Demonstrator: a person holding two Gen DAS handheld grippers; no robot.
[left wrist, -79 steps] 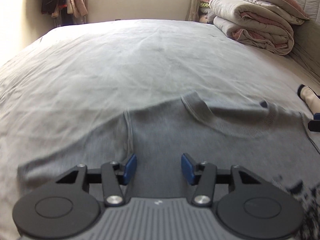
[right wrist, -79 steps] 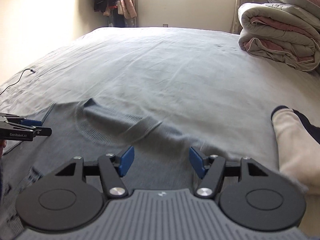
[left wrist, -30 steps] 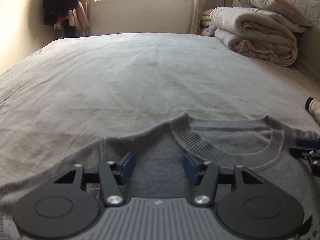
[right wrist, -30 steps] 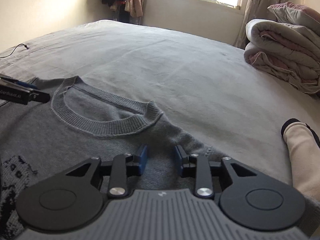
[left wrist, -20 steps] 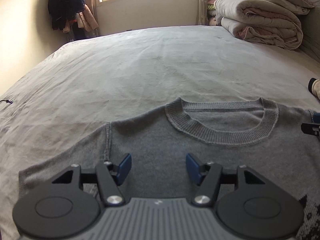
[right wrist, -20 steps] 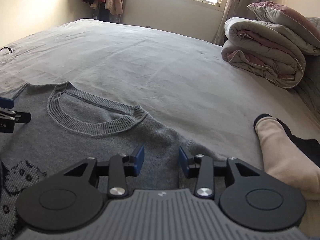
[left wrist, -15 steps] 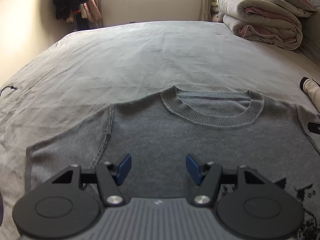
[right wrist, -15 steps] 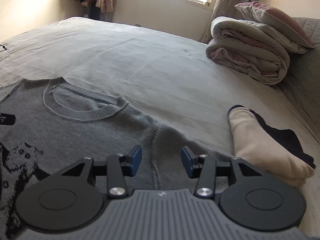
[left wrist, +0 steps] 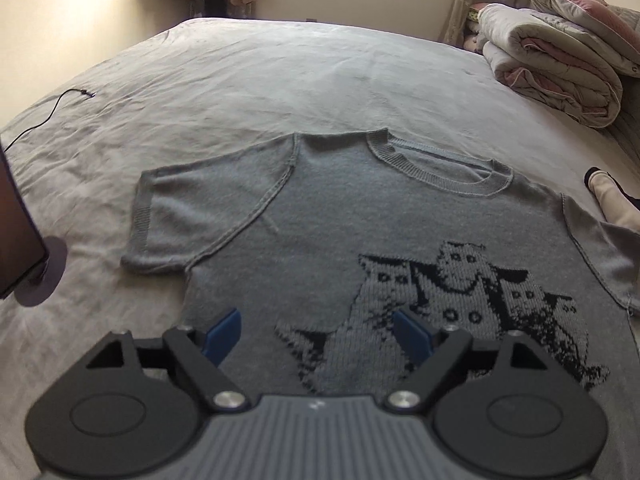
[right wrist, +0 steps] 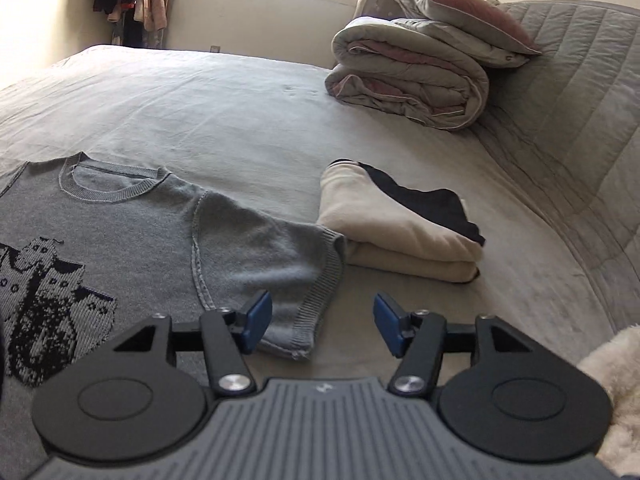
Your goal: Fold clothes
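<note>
Grey sweater lies flat ahead of the left gripper, jaws opening, empty; right gripper opening too, sleeve cuff just beyond its fingers.

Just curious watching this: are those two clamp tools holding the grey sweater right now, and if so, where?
Nothing is held. The left gripper and right gripper are opening above the grey sweater, which lies flat on the bed.

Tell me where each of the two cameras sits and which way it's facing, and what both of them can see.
Left wrist: on the left gripper, jaws opening and empty, looking down across the grey cat-pattern sweater toward the window wall.
Right wrist: on the right gripper, jaws opening and empty, over the sweater's sleeve, facing the folded cream garment and rolled duvet.
Shared: sweater, cream garment, duvet, bed.
</note>
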